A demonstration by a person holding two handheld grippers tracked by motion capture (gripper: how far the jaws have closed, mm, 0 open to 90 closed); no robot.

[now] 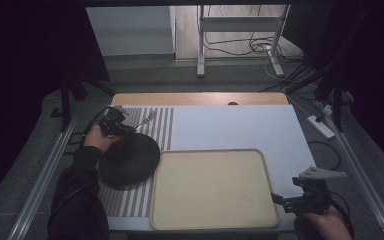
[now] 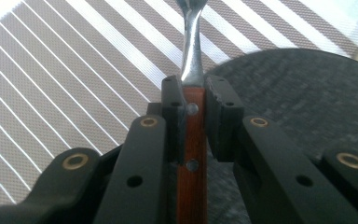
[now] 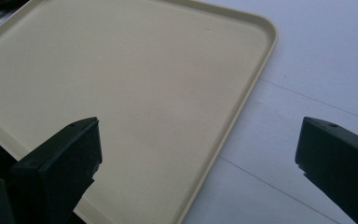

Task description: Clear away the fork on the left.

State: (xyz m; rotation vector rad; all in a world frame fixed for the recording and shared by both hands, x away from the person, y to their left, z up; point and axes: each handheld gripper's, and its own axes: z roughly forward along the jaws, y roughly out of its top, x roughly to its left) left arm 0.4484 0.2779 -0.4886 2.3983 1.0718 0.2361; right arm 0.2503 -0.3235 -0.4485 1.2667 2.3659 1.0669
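Fork (image 2: pixel 192 46) clamped above plate's (image 2: pixel 298 102) edge, tray (image 3: pixel 135 93) bare

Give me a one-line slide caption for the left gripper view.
Left claw shut on a fork's wooden handle, its metal neck pointing out over the striped mat beside a dark round plate.

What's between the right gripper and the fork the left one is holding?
In the high view, the beige tray and then the dark round plate lie between the right gripper and the fork clamped in the left gripper.
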